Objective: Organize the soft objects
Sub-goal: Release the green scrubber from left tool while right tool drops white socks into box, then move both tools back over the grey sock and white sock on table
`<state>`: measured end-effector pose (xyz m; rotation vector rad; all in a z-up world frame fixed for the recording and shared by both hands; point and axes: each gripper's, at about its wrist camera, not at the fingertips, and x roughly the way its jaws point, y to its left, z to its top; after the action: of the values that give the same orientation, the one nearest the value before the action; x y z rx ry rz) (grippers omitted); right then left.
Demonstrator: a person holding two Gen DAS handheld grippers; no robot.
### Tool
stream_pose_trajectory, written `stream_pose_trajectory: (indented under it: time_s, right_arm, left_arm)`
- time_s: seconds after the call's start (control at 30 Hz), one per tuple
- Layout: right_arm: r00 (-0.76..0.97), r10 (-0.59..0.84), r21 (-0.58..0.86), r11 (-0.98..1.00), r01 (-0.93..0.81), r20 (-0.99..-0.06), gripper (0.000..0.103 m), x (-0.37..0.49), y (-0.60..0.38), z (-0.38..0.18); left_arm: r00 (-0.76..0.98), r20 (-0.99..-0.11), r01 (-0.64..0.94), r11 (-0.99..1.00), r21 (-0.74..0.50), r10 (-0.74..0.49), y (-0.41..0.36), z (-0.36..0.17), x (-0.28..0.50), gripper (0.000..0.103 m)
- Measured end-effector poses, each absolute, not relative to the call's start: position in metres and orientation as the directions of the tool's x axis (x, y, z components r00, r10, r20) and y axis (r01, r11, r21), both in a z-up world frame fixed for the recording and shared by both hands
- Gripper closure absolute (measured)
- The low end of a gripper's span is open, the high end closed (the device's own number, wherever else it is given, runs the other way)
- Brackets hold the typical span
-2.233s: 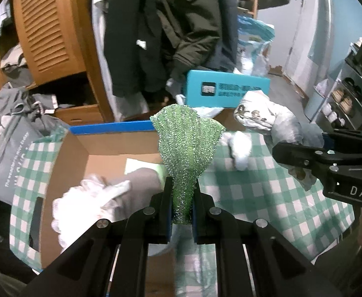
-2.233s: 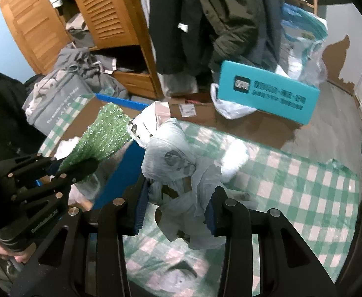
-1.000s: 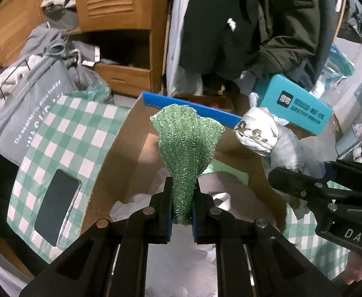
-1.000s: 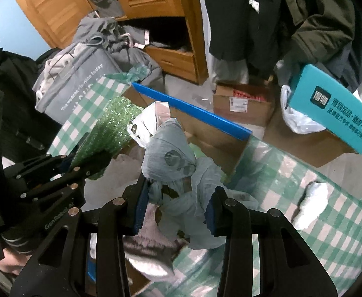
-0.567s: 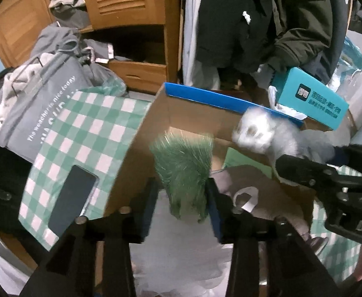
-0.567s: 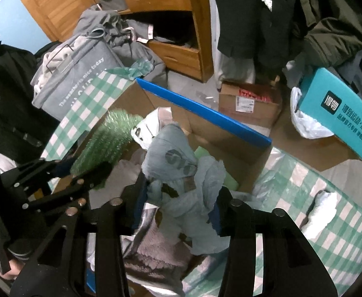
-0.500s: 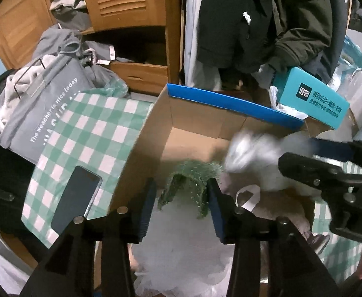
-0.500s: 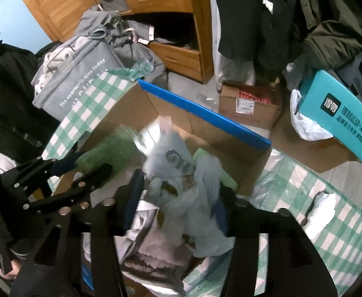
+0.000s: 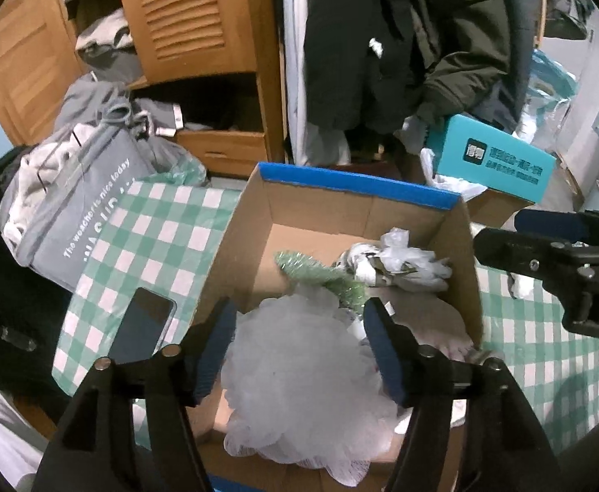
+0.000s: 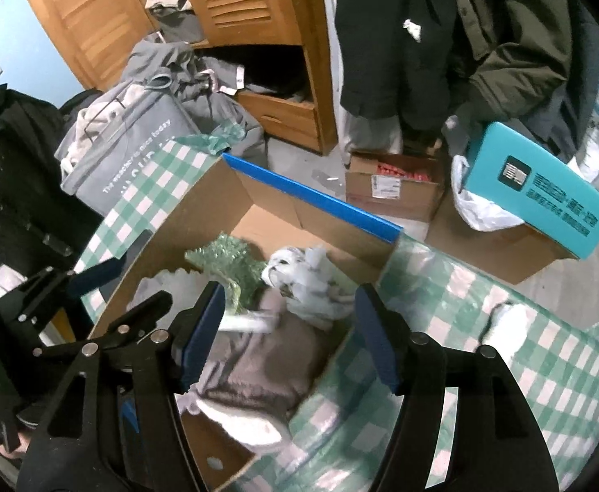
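Both drops done: green scrubber and crumpled white bag lying loose in cardboard box, left gripper and right gripper opening, nothing pinched; white item left on checked cloth.

We can't really see the bottom of the cardboard box: the white mesh pouf covers most of its near half in the left wrist view, and the box's near wall runs off the lower edge. The green sponge cloth is partly tucked behind that pouf, so we only get its far end. In the right wrist view the white plastic bundle is smeared with motion blur and we can't make out its print. The phone is half hidden behind a left gripper finger. The white lump on the checked tabletop is too blurry for us to name. The teal box's small lettering is unreadable.
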<state>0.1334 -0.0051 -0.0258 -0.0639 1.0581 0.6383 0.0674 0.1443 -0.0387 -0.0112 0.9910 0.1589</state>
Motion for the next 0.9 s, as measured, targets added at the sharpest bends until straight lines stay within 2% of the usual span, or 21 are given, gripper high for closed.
stream_pose_trajectory:
  time_s: [0.37,0.5,0.9]
  right_arm:
    - [0.367,0.439,0.23,0.84,-0.492,-0.82,0.035,0.104,-0.045,-0.011]
    - [0.373,0.429,0.228,0.849,-0.476,-0.823,0.035,0.091,-0.061,-0.011]
    - [0.368,0.377,0.211,0.883,-0.419,-0.85,0.035,0.055,-0.105,-0.031]
  left_arm:
    - [0.567,-0.819,-0.062,0.996,0.061,0.085,0.114,-0.025,0.047,0.031]
    - [0.571,-0.82,-0.027,0.999,0.037,0.046,0.099,-0.024,0.039,0.027]
    - [0.562,-0.827,0.11,0.991,0.079,0.004,0.045,-0.031,0.014,0.026]
